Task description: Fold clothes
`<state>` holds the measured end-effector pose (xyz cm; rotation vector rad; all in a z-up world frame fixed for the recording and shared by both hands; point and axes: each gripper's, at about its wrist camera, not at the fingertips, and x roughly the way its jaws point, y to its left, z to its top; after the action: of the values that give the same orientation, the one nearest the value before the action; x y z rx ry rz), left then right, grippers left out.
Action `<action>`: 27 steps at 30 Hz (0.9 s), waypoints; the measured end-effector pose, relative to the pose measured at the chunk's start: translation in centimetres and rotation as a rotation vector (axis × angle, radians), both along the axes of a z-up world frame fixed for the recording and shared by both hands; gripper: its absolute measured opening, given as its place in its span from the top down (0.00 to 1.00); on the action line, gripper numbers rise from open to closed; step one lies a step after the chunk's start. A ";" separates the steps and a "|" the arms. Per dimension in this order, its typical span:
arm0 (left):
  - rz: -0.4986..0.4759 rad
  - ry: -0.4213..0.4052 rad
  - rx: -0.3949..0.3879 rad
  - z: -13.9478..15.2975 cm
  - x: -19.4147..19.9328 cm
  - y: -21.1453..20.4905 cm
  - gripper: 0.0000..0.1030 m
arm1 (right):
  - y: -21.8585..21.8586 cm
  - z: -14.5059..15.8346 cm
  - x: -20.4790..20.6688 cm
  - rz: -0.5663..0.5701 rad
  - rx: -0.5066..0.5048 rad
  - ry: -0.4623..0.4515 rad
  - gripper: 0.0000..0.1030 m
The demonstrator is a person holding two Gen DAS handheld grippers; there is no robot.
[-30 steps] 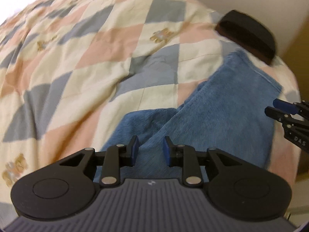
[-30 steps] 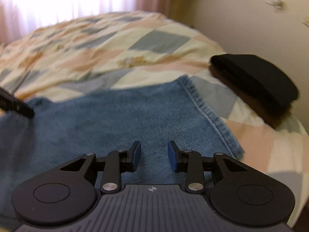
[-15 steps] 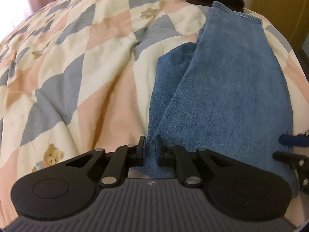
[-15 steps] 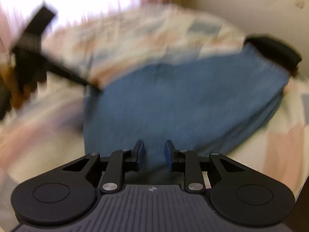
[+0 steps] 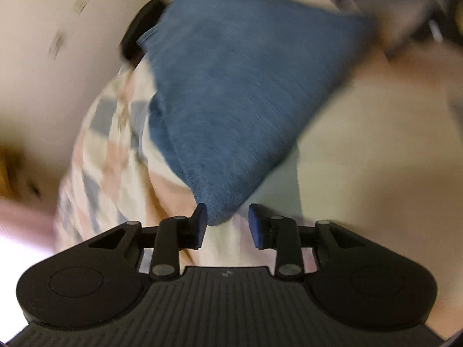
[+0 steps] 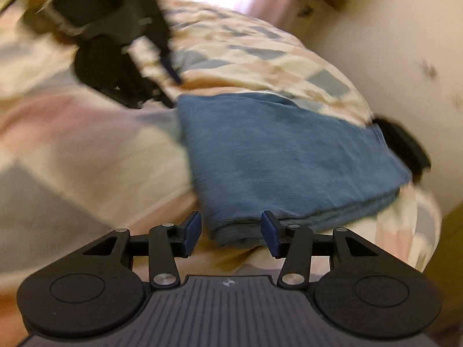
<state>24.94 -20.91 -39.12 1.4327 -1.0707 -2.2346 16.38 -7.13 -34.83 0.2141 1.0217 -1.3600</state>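
Folded blue jeans (image 5: 231, 92) lie on the checked quilt (image 5: 115, 150). In the left wrist view my left gripper (image 5: 227, 225) is open, with a near corner of the jeans just in front of its left finger. In the right wrist view the jeans (image 6: 277, 156) form a layered rectangle, and my right gripper (image 6: 230, 232) is open with the near folded corner between its fingertips, not pinched. The left gripper (image 6: 115, 57) shows there at the far left corner of the jeans. Both views are motion-blurred.
A folded black garment (image 6: 405, 144) lies beyond the jeans by the wall; it also shows in the left wrist view (image 5: 141, 26). The quilt (image 6: 72, 159) spreads to the left. A cream wall (image 6: 390, 43) runs along the far side of the bed.
Both grippers have opened and let go of the jeans. The jeans, long and flat before, now lie folded shorter in layers. Both cameras have swung round.
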 end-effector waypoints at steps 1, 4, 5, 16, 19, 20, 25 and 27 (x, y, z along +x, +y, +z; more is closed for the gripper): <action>-0.052 -0.021 -0.050 -0.8 0.2 0.1 0.71 | 0.2 -0.8 0.8 0.023 -0.006 0.057 0.50; -0.171 -0.039 -0.148 -2.3 0.6 0.1 0.69 | -0.3 -3.1 2.6 0.058 -0.005 0.222 0.46; -0.206 -0.044 -0.177 -2.8 0.7 0.1 0.66 | -0.4 -3.7 2.9 0.060 -0.006 0.257 0.46; -0.446 -0.041 -0.381 -6.9 0.7 -1.3 0.66 | -3.5 -6.8 3.7 0.038 -0.079 0.482 0.38; -0.466 -0.043 -0.405 -7.3 0.7 -1.3 0.68 | -4.5 -7.7 3.3 0.053 -0.102 0.538 0.40; -0.472 -0.046 -0.409 -7.3 0.8 -1.3 0.72 | -4.8 -7.9 3.1 0.055 -0.106 0.548 0.43; -0.468 -0.055 -0.377 -5.8 0.9 -0.4 0.81 | -5.3 -7.3 1.7 0.079 -0.058 0.490 0.77; -0.446 -0.042 -0.352 -4.5 0.8 0.2 0.83 | -5.0 -6.4 1.3 0.078 -0.052 0.454 0.81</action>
<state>25.78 -20.68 -43.61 1.1810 -1.8414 -2.1361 17.66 -12.11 -41.26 -0.1824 1.3519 -1.3932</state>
